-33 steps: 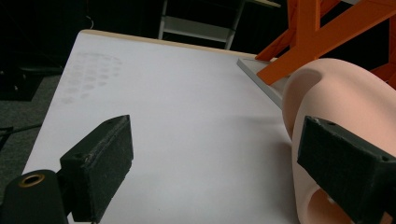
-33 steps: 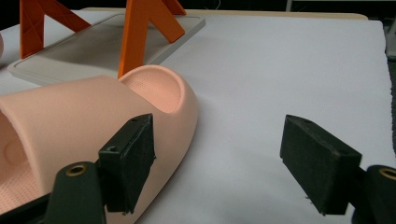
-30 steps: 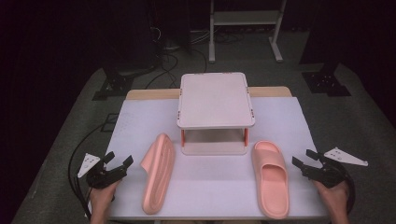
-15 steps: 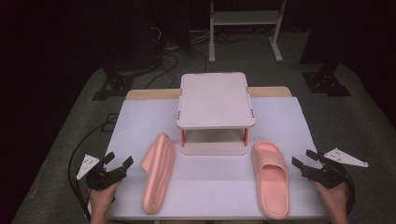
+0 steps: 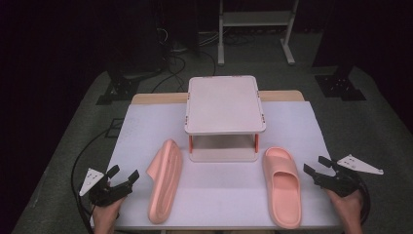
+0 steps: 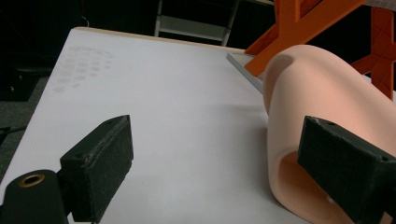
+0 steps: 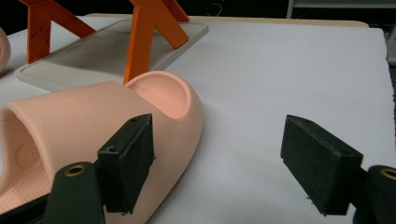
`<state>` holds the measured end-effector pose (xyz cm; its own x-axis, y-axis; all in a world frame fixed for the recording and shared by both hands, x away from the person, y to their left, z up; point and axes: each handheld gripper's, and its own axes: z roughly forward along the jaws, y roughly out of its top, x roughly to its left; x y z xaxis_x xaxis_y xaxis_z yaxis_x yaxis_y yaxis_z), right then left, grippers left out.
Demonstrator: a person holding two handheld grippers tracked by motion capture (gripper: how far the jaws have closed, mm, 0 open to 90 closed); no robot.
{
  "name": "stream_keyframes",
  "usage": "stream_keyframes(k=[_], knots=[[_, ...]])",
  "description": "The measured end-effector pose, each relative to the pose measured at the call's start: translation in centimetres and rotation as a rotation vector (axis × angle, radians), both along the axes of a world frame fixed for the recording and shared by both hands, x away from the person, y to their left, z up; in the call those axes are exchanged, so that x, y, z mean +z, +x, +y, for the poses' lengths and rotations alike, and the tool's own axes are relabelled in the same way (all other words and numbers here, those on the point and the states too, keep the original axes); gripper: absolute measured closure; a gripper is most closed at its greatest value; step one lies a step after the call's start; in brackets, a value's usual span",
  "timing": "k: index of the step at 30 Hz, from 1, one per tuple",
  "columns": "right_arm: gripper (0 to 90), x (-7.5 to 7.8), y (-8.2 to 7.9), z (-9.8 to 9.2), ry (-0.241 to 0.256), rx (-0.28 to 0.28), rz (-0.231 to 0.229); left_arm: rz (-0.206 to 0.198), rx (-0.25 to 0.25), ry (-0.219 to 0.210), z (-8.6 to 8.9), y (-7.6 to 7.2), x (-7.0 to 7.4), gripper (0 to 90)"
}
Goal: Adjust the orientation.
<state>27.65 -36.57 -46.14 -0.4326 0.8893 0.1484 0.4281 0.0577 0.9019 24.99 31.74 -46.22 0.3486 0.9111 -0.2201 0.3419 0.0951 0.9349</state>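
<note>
Both tools at rest beside the pair of pink slippers. My left gripper (image 5: 122,181) sits at the near left corner of the white table cover (image 5: 219,185), its jaws spread wide and empty. The left slipper (image 5: 165,180) lies just to the inner side of this tool, tipped up on its edge, with its length running away from me toward the rack; gripper and slipper are near but apart. In the left gripper view, I see the same slipper (image 6: 327,121) behind and partly hidden by the jaw on the right of the frame, while the other jaw stands over bare cover.

My right gripper (image 5: 322,171) sits at the near right edge of the cover, jaws likewise wide apart and holding nothing. The right slipper (image 5: 282,187) lies flat, sole down, just inward of this tool, its toe end pointing away from me. In the right gripper view, the slipper (image 7: 93,126) lies behind the jaw on the left of the frame, and I cannot tell whether that jaw touches it; the other jaw is over bare cover.

Ahead of both tools, between the far ends of the slippers, stands the two-level rack (image 5: 225,105), with orange supports (image 7: 149,35) on its lower plate.
</note>
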Motion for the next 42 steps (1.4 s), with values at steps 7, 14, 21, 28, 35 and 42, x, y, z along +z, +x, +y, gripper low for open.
stream_keyframes(k=[7, 14, 21, 28, 35, 42], knots=[[24.7, 0.1, 0.0, 0.1, 0.005, 0.002, -0.003, -0.008, -0.016, 0.005, -0.6, -1.1, 0.2, 10.3], [24.5, 0.2, -0.1, 0.0, 0.009, -0.001, -0.010, 0.008, -0.038, 0.026, -0.9, -0.9, -0.2, 10.3], [24.2, 0.2, -0.2, 0.1, 0.009, -0.003, -0.011, 0.031, -0.066, 0.071, -1.4, -0.6, -0.4, 10.3], [24.0, 0.2, -0.2, 0.2, 0.012, 0.002, -0.015, 0.050, -0.098, 0.119, -2.2, -0.3, -0.6, 10.7], [23.9, 0.2, -0.2, 0.4, 0.010, 0.013, -0.014, 0.110, -0.134, 0.116, -2.2, 0.6, -1.0, 20.8], [23.9, 0.2, -0.2, 0.5, 0.005, 0.024, -0.010, 0.131, -0.138, 0.167, -3.3, 1.3, -1.0, 22.4]])
